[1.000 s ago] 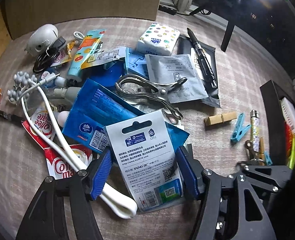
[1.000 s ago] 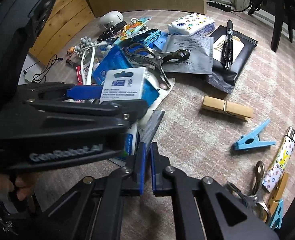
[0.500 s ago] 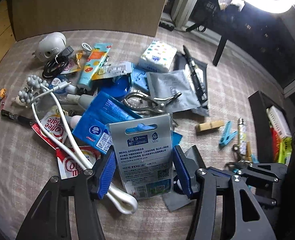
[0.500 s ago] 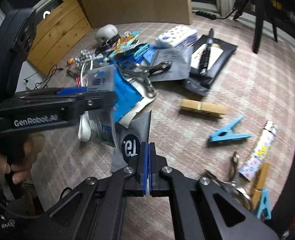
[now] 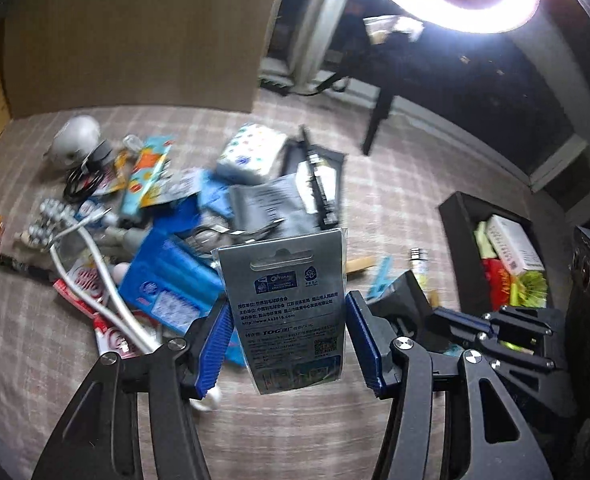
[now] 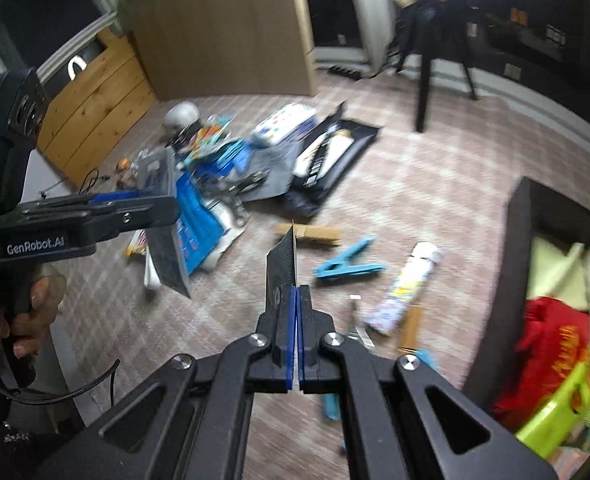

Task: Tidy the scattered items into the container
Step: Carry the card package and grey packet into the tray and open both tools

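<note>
My left gripper (image 5: 287, 344) is shut on a grey carded package (image 5: 285, 296) by its side edges and holds it upright above the floor; it also shows in the right wrist view (image 6: 163, 216). My right gripper (image 6: 296, 344) is shut on a thin dark sachet (image 6: 282, 268), held edge-on in the air. The sachet shows in the left wrist view (image 5: 405, 294) too. The black container (image 5: 455, 256) stands at the right with items inside; its wall shows in the right wrist view (image 6: 507, 280). A pile of scattered items (image 5: 167, 216) lies on the checked cloth.
On the cloth between pile and container lie a wooden peg (image 6: 315, 234), a blue peg (image 6: 347, 262) and a patterned lighter (image 6: 409, 284). A black pouch with a pen (image 6: 327, 160) lies behind. A cardboard sheet (image 5: 135, 32) stands at the back. A tripod leg (image 6: 423, 92) stands far right.
Both grippers have risen and swung right toward the container, carrying the grey package and the dark sachet clear of the pile. The container now shows in both views.
</note>
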{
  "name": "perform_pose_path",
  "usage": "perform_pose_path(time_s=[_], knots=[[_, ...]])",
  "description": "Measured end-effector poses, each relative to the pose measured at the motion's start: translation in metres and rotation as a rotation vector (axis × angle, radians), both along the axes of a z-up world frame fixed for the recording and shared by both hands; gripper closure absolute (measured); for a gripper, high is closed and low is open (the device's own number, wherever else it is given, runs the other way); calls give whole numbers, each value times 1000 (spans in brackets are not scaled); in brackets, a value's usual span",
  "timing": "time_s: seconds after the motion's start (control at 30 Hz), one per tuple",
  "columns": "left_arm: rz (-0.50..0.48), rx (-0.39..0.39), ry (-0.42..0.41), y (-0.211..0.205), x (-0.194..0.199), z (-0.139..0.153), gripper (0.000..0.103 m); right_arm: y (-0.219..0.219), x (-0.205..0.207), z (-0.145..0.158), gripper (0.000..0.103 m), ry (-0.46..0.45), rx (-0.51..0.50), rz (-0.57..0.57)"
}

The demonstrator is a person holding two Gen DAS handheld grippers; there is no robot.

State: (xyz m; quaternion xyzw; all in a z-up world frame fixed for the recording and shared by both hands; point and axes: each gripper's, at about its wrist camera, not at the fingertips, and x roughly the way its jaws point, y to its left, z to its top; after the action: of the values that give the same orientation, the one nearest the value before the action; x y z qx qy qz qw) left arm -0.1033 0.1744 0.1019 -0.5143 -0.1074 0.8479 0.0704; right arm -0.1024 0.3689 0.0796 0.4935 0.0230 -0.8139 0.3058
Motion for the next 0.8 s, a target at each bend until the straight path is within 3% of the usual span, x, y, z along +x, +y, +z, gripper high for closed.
perform_pose_path(time_s=[0.2,0.4,0.63,0.8], knots=[[-106,13,40,46,-6,21,50,60,0,28,102,59,-15,-129],[-276,30,66,119,-4,38,50,142,12,50,102,104,-13,-311],[-495,53,66,210,13,45,50,231,39,63,102,134,16,-507],[-597,58,75,255,25,52,50,273,54,68,102,140,26,-595]])
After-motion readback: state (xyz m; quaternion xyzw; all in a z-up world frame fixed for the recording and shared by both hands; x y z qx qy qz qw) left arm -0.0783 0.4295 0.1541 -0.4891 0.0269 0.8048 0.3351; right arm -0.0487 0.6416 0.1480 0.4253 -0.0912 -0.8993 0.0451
